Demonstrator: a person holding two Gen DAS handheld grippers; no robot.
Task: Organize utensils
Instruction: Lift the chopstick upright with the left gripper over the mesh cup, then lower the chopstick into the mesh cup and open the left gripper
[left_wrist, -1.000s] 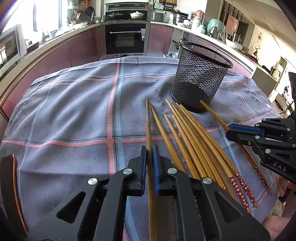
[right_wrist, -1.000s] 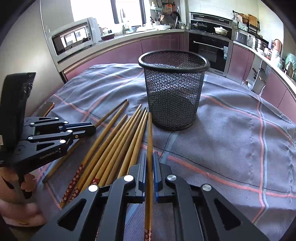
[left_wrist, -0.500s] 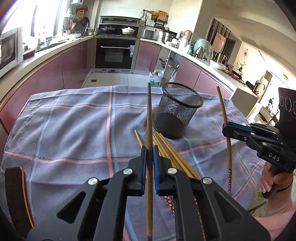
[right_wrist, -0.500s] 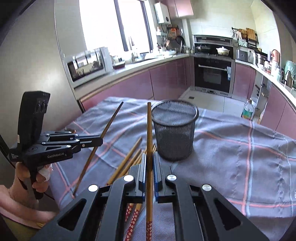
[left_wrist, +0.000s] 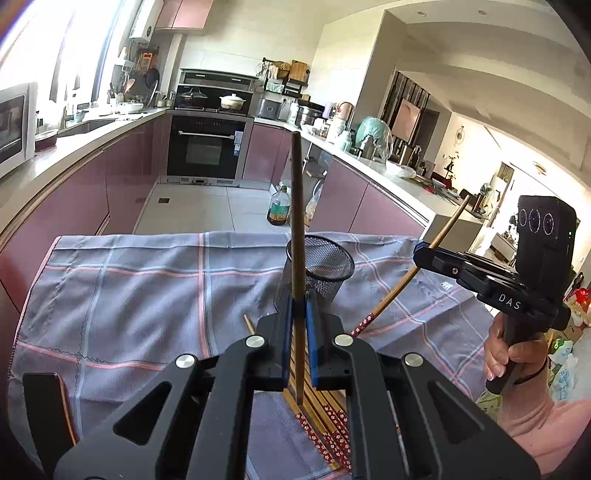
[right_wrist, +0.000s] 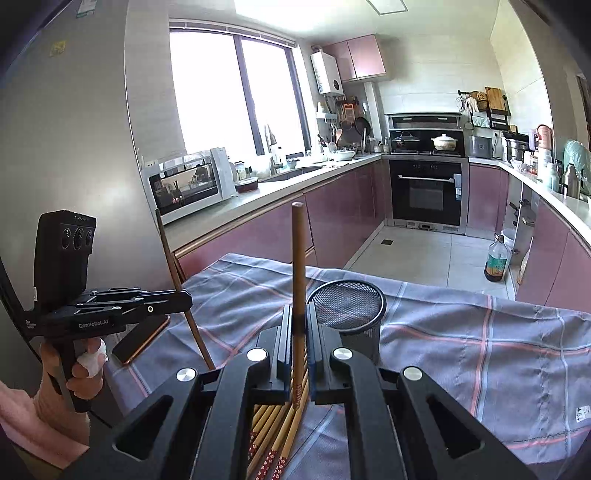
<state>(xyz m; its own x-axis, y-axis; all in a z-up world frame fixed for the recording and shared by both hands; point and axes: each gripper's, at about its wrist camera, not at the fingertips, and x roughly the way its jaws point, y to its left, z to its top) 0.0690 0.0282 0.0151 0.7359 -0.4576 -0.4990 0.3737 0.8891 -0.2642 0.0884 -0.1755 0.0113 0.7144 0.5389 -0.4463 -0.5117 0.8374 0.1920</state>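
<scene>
Chopstick (left_wrist: 297, 229) in each gripper (aloft)

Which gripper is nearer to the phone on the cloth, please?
Left. The left gripper hangs just above the phone at the edge of the cloth; the right gripper is well aside, over the loose chopsticks beside the cup.
</scene>
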